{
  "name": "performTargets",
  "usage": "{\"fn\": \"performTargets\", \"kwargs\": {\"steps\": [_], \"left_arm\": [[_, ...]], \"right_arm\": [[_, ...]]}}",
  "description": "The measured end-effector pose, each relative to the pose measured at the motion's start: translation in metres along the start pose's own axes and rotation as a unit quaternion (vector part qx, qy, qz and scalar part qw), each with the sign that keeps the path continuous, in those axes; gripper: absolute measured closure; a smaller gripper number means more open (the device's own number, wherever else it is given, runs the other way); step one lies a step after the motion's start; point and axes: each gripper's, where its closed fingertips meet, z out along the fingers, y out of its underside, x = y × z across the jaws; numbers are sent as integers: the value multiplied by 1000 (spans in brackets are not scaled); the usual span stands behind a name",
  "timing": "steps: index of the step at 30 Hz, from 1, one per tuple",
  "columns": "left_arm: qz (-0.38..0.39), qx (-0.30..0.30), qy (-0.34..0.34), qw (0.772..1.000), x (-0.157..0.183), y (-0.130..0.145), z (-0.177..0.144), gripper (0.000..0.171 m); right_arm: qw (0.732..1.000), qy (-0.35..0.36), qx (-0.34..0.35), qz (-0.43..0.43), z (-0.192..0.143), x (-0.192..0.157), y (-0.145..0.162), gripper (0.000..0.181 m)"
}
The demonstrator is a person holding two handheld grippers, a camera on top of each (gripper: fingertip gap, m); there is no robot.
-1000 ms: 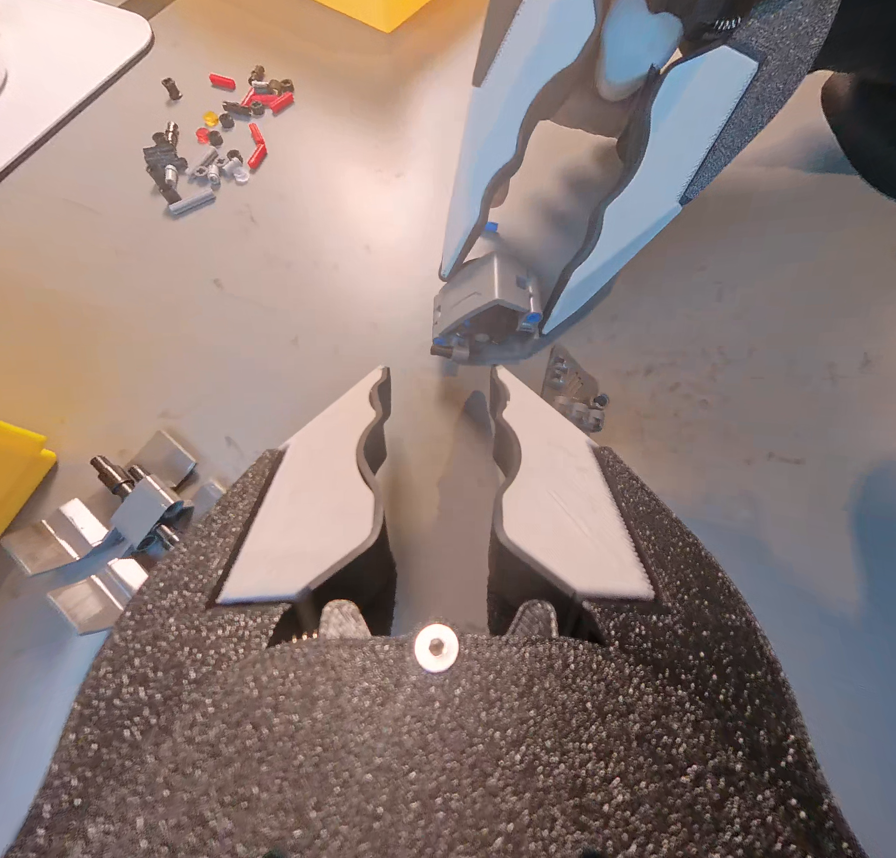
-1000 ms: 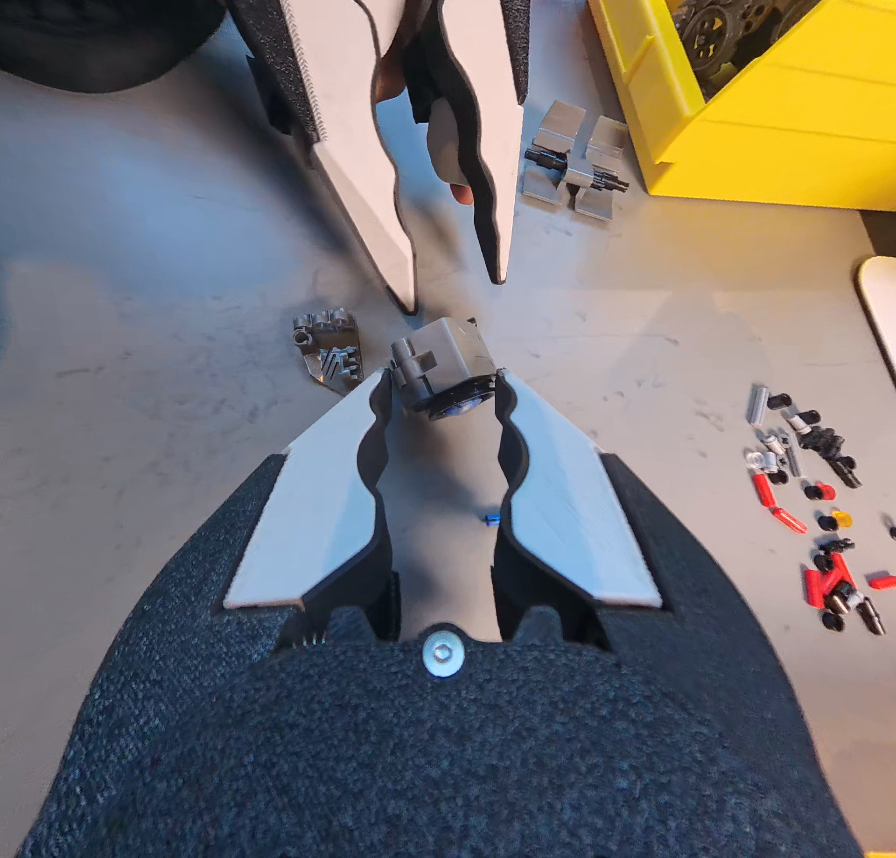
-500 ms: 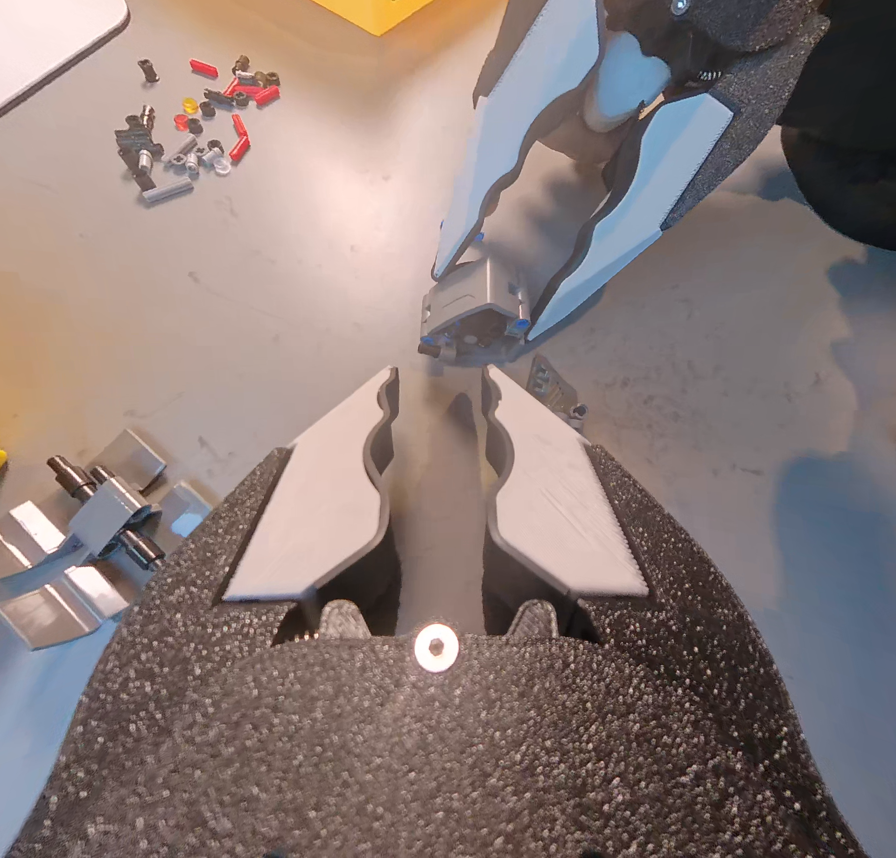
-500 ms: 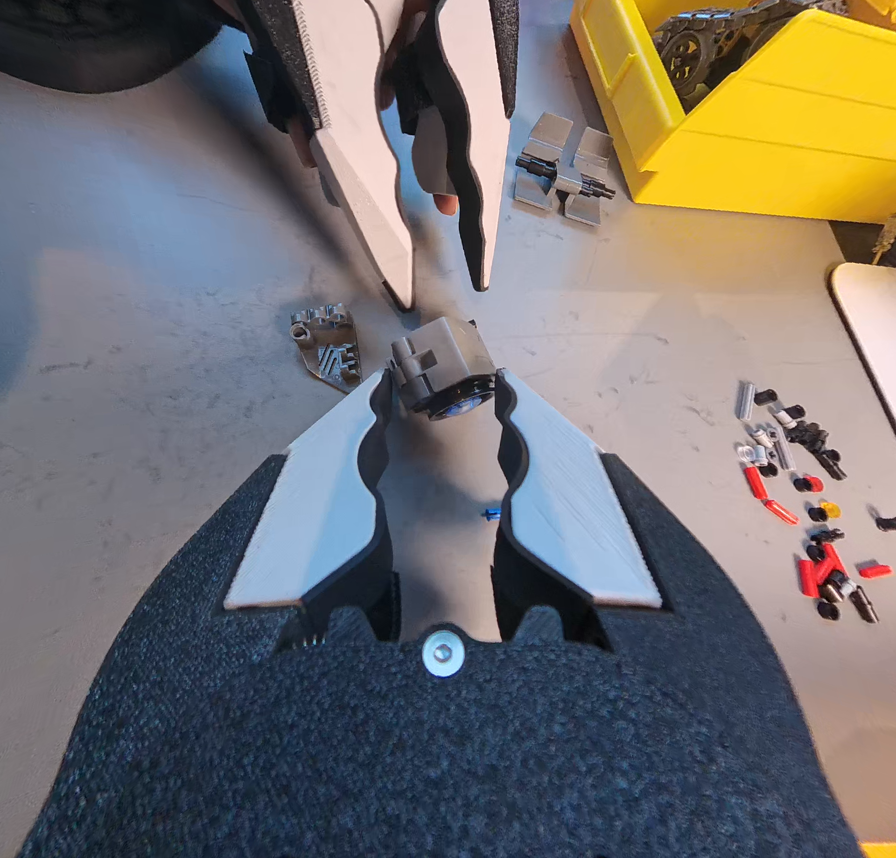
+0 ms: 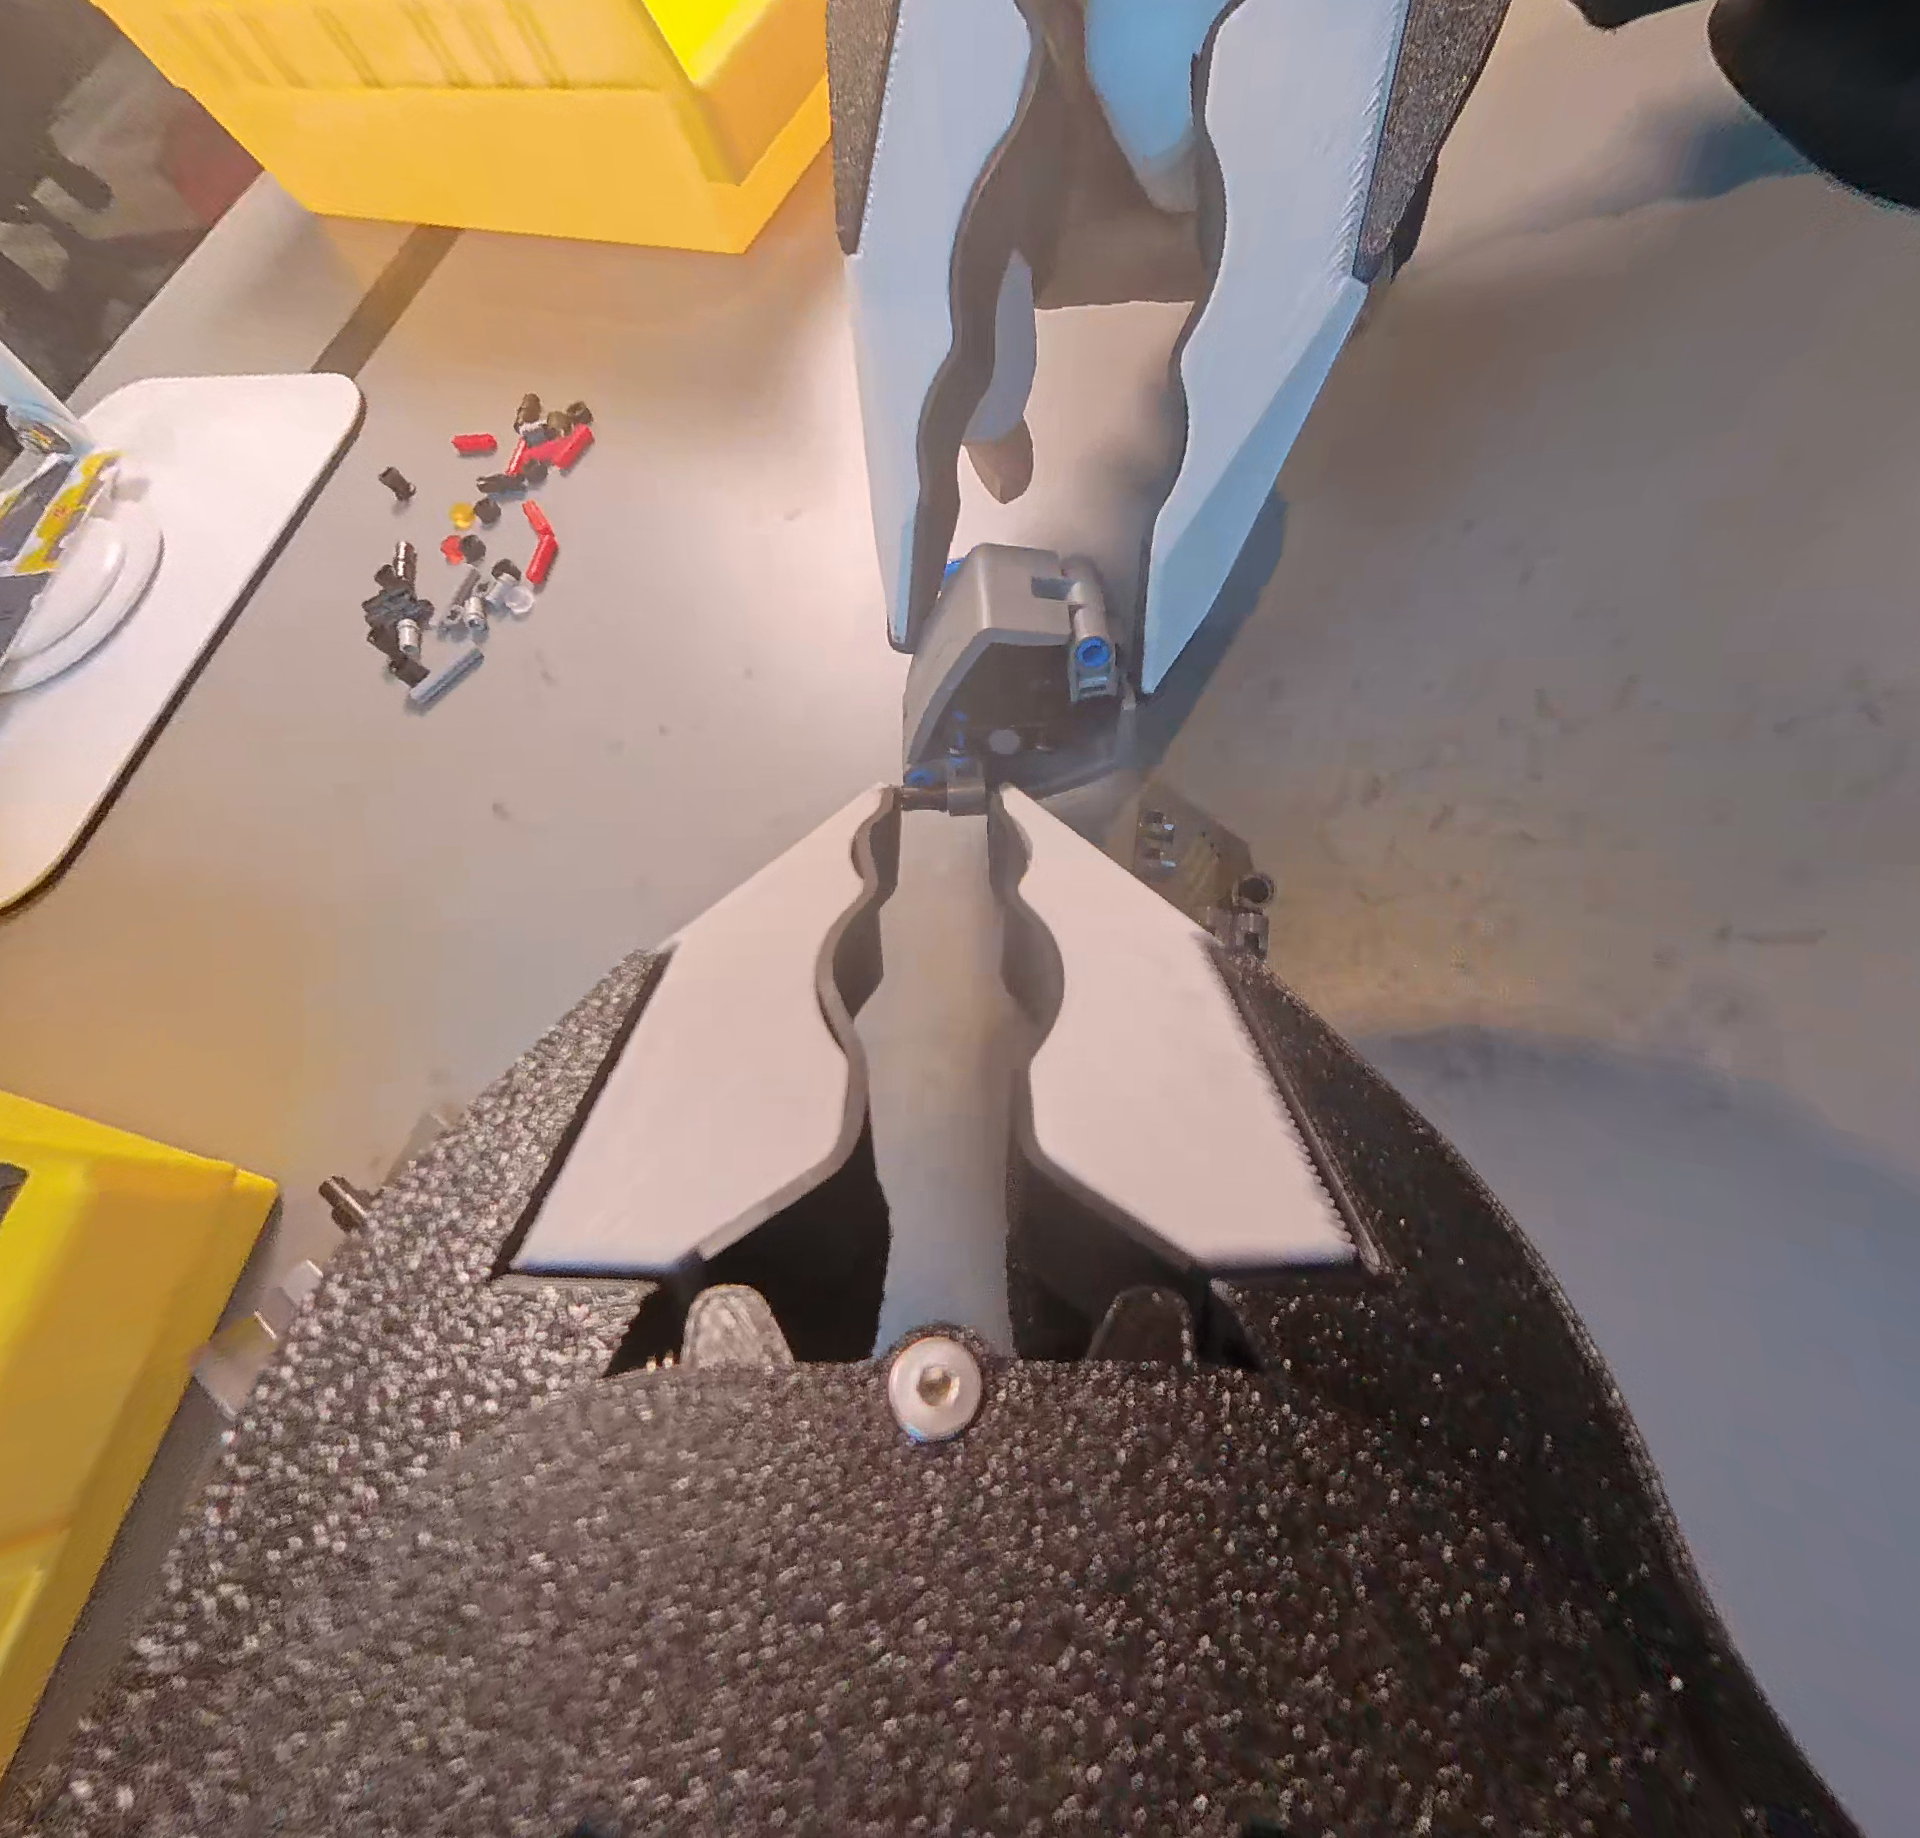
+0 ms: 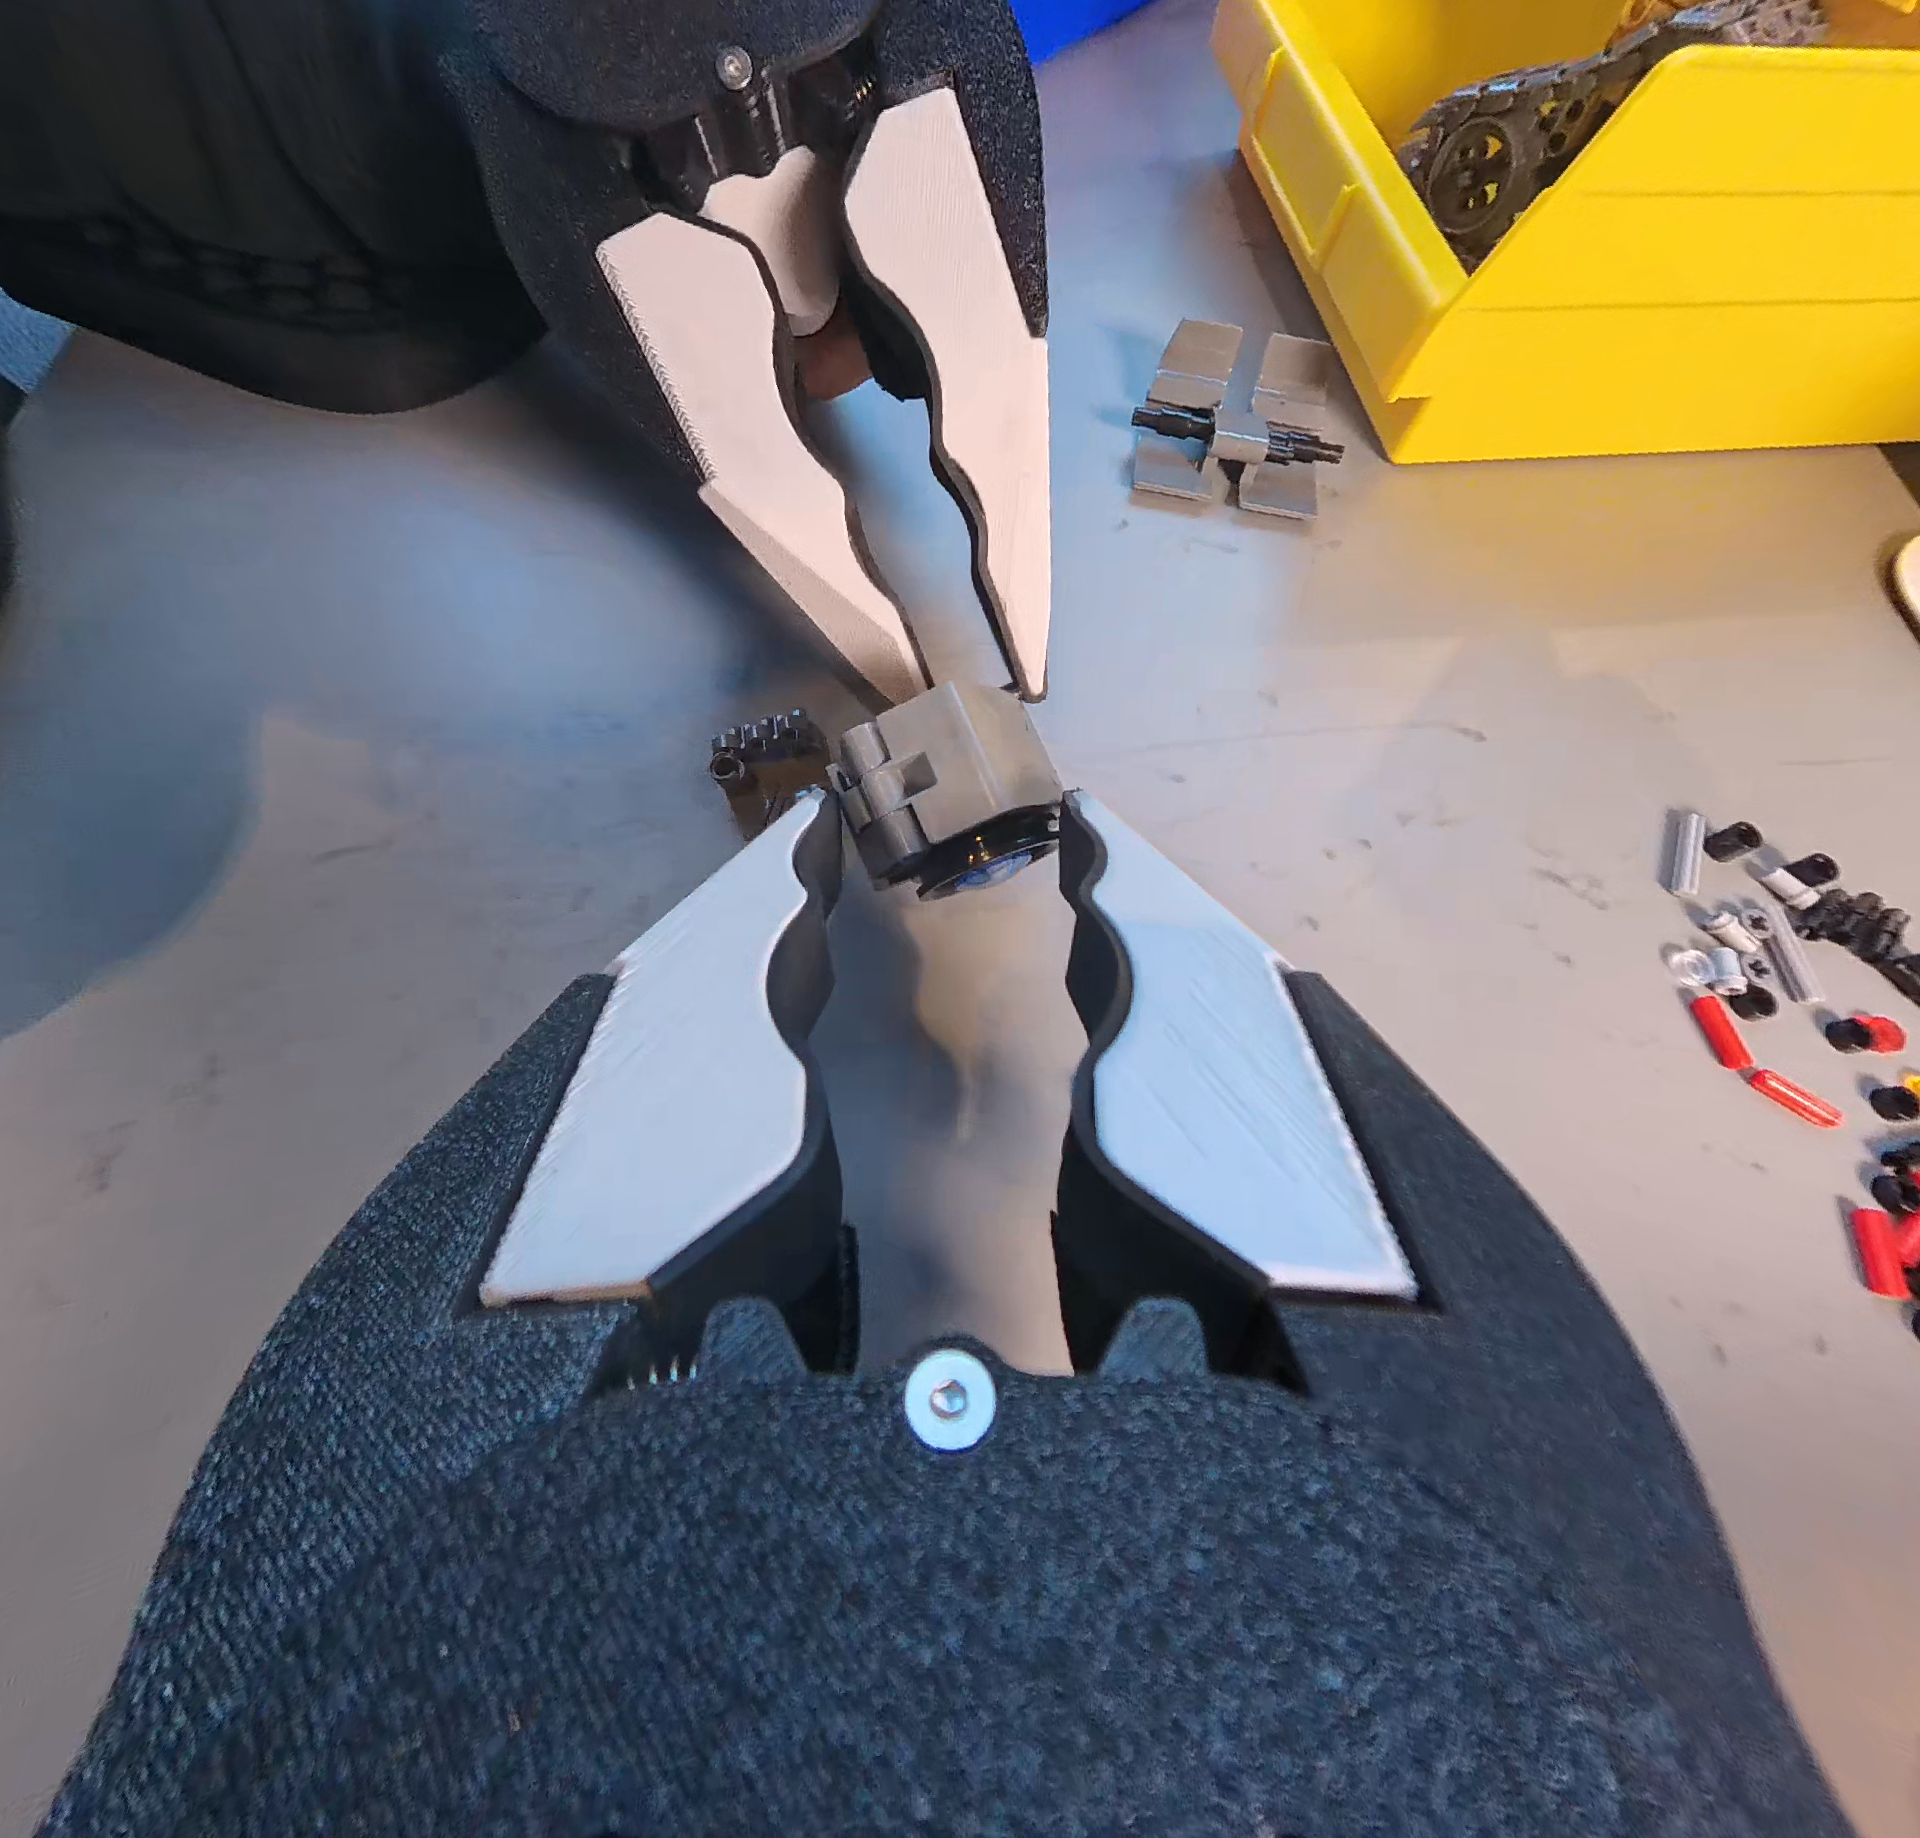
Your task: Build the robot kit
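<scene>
A small grey brick assembly [image 6: 951,780] with blue pins is held above the grey table [image 6: 1351,749]. My right gripper [image 6: 948,801] is shut on its sides; in the left wrist view this gripper comes down from the top around the assembly [image 5: 1023,635]. My left gripper [image 5: 943,801] has its jaws narrowed onto a small dark pin and grey connector [image 5: 940,796] sticking out of the assembly's near end. In the right wrist view the left gripper [image 6: 966,689] meets the assembly's far edge with its tips close together.
A dark flat piece [image 6: 764,749] lies on the table just beside the assembly. Several loose red, black and grey pins [image 5: 488,541] lie to one side. A yellow bin [image 6: 1662,334] holds black tracks, with a grey panel piece [image 6: 1231,427] beside it. A white pad [image 5: 156,541] sits on the table. The tips of both grippers are at nearly the same place.
My left gripper has moved forward to the assembly and its jaws have narrowed onto the protruding pin end. The right gripper keeps its hold and has turned the assembly a little.
</scene>
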Motion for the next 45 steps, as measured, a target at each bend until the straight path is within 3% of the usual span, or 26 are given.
{"fn": "performTargets", "kwargs": {"steps": [4, 12, 25, 32, 37, 42, 45], "left_arm": [[-20, -3, 13, 1000, 1, 0, -1, 156], [-176, 30, 98, 979, 4, -8, -7, 157], [-265, 73, 171, 946, 10, -25, -16, 157], [-260, 77, 168, 948, 10, -28, -20, 157], [-170, 13, 102, 980, 7, -11, -13, 157], [-128, -19, 76, 989, 7, -2, -9, 157], [-119, -19, 73, 990, 7, -4, -9, 157]], "right_arm": [[1000, -3, 4, 1, -1, -1, -1, 140], [998, -2, 54, -15, -8, -3, -20, 141], [993, -20, 113, -32, -22, -10, -38, 143], [990, -34, 133, -16, -24, -11, -40, 143], [996, -20, 82, -26, -13, -8, -24, 141], [997, 5, 51, -62, -6, -6, -21, 126], [996, 11, 13, -93, 5, -9, -13, 135]]}}
